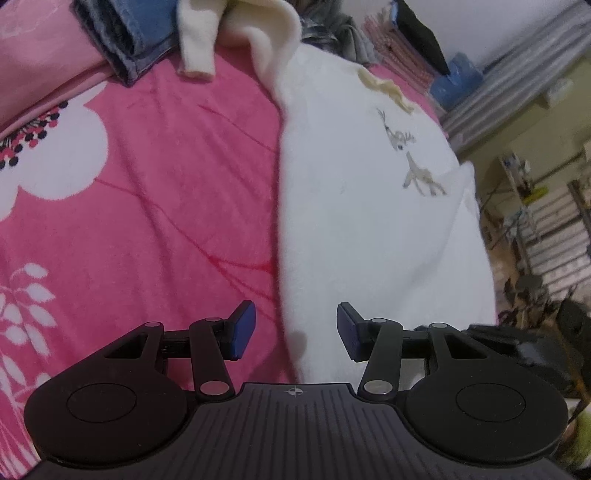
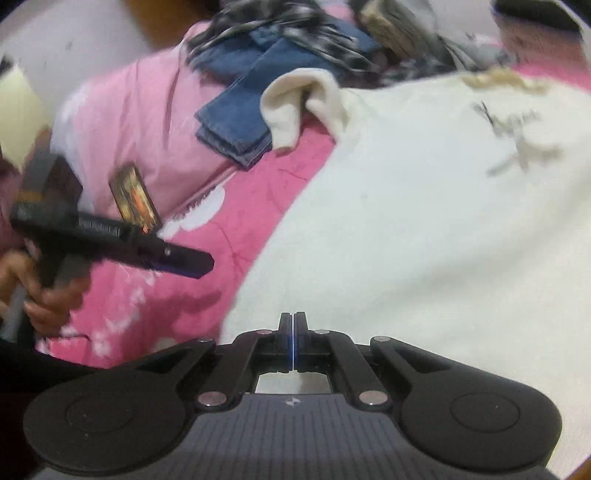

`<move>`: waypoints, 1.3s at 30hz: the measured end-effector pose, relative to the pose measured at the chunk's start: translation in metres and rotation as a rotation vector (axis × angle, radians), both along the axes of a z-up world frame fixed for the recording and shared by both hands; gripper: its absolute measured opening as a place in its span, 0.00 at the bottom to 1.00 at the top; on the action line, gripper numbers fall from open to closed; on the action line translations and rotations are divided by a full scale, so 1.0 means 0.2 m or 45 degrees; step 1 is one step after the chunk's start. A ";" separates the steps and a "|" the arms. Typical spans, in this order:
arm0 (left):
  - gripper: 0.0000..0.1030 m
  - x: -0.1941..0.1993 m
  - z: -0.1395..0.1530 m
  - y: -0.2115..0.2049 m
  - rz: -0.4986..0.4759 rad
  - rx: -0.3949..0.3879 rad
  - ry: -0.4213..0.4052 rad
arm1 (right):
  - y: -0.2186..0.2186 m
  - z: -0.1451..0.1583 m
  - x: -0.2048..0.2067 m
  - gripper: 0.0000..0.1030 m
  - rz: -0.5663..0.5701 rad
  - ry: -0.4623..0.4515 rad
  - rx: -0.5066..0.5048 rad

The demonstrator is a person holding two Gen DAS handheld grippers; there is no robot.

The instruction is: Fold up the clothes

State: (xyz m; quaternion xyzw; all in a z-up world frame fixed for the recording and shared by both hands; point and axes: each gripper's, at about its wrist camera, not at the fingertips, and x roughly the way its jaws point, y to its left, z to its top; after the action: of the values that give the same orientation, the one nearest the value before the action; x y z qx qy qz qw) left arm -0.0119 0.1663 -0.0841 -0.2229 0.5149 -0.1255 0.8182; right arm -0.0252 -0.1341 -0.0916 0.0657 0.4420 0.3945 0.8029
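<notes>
Left gripper (image 1: 295,330): jaws apart, empty, over white fleece garment (image 1: 369,221) edge on pink blanket (image 1: 166,184). Right gripper (image 2: 294,341): jaws together, nothing visibly clamped.

Bare pink blanket (image 1: 166,206) lies free left of the white garment (image 1: 369,221); jeans (image 1: 125,33) crowd its far edge. A card (image 2: 135,199) lies near the pillow (image 2: 122,122).

The left wrist camera sits behind the left gripper (image 1: 295,330) and looks down, close, at the left edge of a white fleece garment (image 1: 369,206) on a pink blanket (image 1: 166,184). The right wrist camera, behind the right gripper (image 2: 294,341), looks over the same garment (image 2: 406,221) from its near edge. Both views share the garment, the blanket and folded jeans (image 1: 125,33).
</notes>
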 end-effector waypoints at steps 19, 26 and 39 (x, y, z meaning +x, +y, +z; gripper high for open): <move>0.46 -0.05 -0.02 -0.01 0.130 -0.008 -0.004 | 0.23 -0.04 -0.16 0.11 0.265 -0.244 -0.244; 0.46 -0.08 0.00 -0.12 -0.034 0.068 -0.083 | -0.25 -0.17 0.19 0.11 -0.247 0.328 0.256; 0.47 -0.13 0.01 -0.26 -0.198 0.241 -0.116 | -0.16 -0.21 0.17 0.21 -0.146 0.536 0.383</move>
State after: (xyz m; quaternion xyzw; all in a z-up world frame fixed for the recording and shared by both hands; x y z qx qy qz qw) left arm -0.0370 0.1133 -0.0828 -0.0983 0.5025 -0.1494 0.8459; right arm 0.0085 -0.1669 -0.1338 0.2899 0.5311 0.3874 0.6956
